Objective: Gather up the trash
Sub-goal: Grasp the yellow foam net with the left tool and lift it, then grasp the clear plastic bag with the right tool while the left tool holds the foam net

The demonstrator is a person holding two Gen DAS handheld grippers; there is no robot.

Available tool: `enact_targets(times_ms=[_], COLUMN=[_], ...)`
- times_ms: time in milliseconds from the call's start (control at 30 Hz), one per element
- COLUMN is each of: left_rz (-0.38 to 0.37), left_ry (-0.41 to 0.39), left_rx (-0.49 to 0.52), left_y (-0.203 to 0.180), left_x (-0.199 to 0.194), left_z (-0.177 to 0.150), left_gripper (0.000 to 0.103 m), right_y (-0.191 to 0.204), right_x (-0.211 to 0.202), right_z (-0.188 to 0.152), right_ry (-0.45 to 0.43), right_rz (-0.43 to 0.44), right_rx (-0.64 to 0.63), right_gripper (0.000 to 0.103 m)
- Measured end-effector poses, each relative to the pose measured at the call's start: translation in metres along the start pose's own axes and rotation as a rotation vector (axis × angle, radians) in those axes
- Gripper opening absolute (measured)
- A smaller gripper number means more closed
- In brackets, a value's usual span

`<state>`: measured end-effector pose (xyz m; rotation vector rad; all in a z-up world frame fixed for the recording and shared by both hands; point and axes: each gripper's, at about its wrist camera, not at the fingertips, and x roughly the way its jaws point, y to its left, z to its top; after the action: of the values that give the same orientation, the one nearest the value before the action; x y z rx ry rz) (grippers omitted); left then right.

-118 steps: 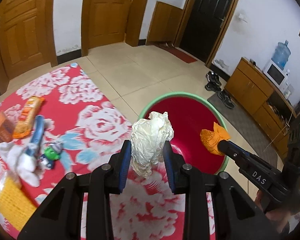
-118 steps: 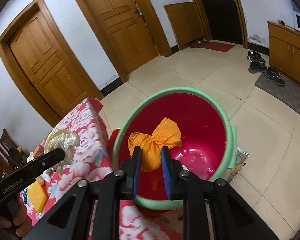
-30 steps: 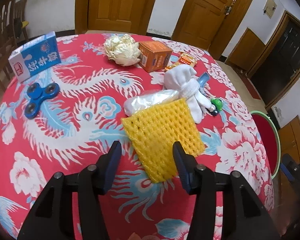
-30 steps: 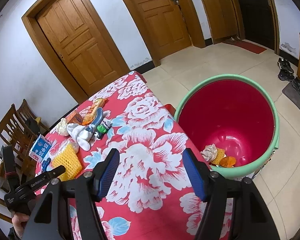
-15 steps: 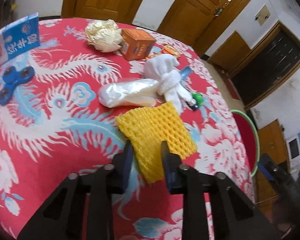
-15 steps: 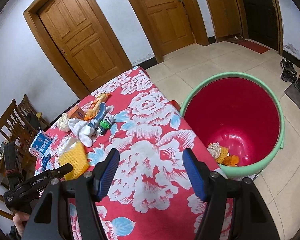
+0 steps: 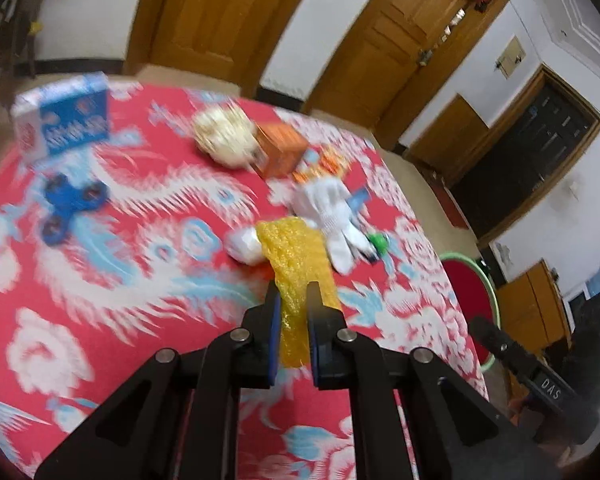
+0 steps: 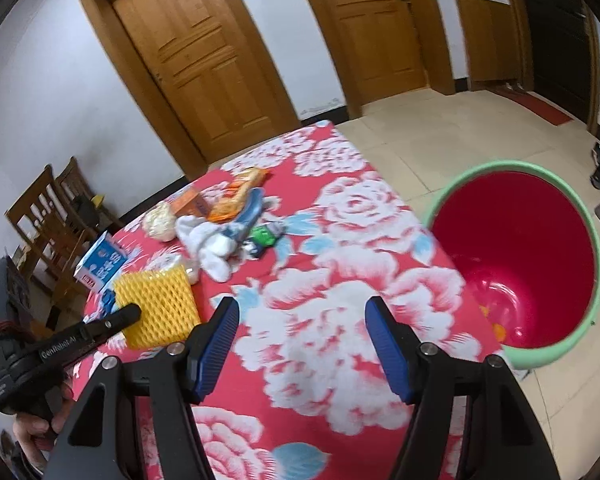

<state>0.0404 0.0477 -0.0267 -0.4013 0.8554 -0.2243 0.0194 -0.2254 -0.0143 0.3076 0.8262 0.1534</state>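
Note:
My left gripper [image 7: 293, 300] is shut on the yellow foam net [image 7: 296, 264] and holds it up off the red flowered tablecloth [image 7: 140, 280]; the net also shows in the right wrist view [image 8: 156, 308], next to the left gripper [image 8: 130, 312]. My right gripper [image 8: 300, 320] is open and empty above the table's near side. The red bin with a green rim [image 8: 536, 264] stands on the floor to the right of the table, with scraps at its bottom. A crumpled paper ball [image 7: 224, 136] and a clear plastic wrap [image 7: 244, 244] lie on the table.
On the table lie a blue and white box [image 7: 68, 124], a blue fidget spinner [image 7: 66, 206], an orange box [image 7: 280, 150], an orange snack packet [image 8: 240, 192], a white sock [image 7: 332, 212] and a small green toy [image 7: 376, 242]. Wooden chairs [image 8: 52, 216] stand at the left.
My left gripper has shut on the yellow foam net and lifted it off the cloth. My right gripper has stayed open and has swung a little left, away from the bin.

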Motion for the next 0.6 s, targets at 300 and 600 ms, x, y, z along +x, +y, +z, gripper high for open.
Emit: enact_targets(times_ms=[300,600], left_rz=[0.159,0.275], left_ry=[-0.137,-0.172], left_rx=[-0.038,-0.106], left_y=[0.037,0.08], left_x=[-0.032,-0.047], left_z=[0.019,0.014], left_gripper=[0.011,0.011], right_y=[0.048,0.094], right_x=[0.025,0.065], right_z=[0.005,0.007], right_ry=[0.059,0.143], right_rz=[0.1,0.166], right_rx=[-0.081,-0.168], right_gripper=[0.071,0.081])
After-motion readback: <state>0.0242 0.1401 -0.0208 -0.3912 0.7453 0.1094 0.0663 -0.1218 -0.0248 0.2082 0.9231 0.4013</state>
